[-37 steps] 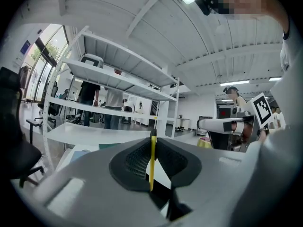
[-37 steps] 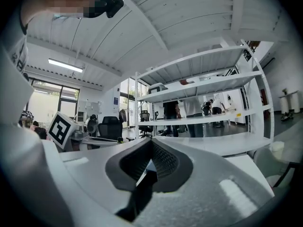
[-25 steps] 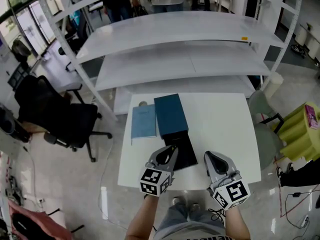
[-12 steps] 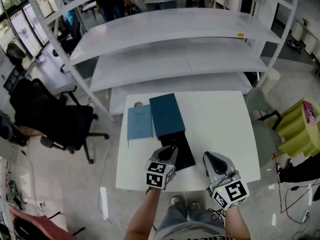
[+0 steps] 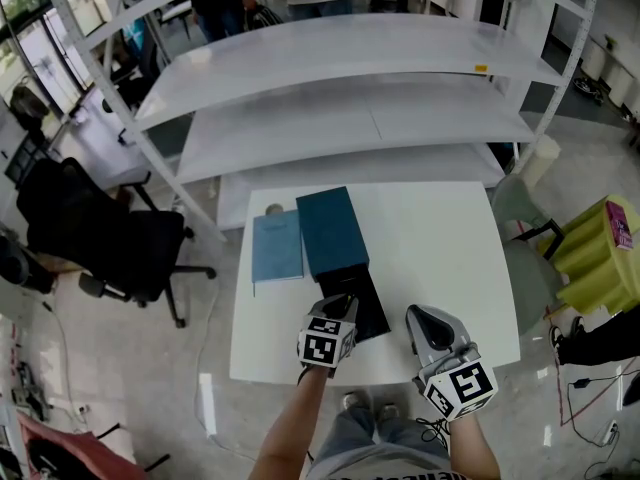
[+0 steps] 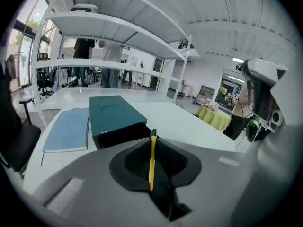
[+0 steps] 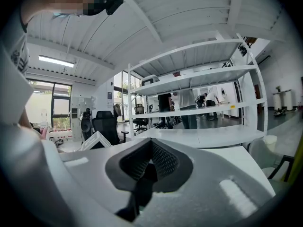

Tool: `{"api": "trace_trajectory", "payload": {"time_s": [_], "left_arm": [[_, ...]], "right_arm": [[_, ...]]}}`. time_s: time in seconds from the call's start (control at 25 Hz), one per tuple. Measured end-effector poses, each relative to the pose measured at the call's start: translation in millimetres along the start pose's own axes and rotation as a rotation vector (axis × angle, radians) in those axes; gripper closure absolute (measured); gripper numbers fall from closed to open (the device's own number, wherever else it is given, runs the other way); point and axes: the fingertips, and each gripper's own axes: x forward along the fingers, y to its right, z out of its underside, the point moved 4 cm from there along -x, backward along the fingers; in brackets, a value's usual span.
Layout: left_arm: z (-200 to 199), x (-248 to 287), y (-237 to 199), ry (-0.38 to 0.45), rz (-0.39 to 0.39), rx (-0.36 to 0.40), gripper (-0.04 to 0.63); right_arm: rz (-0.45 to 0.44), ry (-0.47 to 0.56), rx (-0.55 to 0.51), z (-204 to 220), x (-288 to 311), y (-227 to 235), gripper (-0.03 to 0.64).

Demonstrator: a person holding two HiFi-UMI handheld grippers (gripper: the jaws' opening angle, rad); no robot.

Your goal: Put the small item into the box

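Open lab-like workspace: white shelving [image 5: 350,58], office chair [image 5: 100,233], worktable [image 5: 440,258].

Left grey two-jaw gripper [image 5: 335,308] on an outstretched bare forearm [image 5: 288,428] tilts forward and down, jaws pinched on a thin flat yellow strip [image 6: 152,157]. Right grey two-jaw gripper [image 5: 421,320] is just right of it, nearly level, jaws together with nothing between them.

- Tabletop [image 5: 440,258] stands in front of a shelf rack [image 5: 350,58]; a chair [image 5: 100,233] stands off its left side.
- Box [image 5: 332,230] lies on the tabletop, left of centre, with its inner tray [image 5: 372,310] drawn out toward the near edge.
- Book [image 5: 277,246] lies just beside the box, on its left.
- Left tool [image 5: 338,305] is over the tray's near end, with the small item [image 6: 152,157] between its jaws.
- Right tool [image 5: 424,320] is further right, over the near edge, apart from the box.
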Motion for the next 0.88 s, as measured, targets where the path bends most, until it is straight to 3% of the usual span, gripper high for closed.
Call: {"api": "trace_trajectory", "payload": {"time_s": [0.88], "left_arm": [[22.1,39.0,-16.5,-0.196,-0.073,0.004,0.534]], "right_arm": [[0.024,-0.025,0.016,7.7,3.8,15.6,0.614]]}}
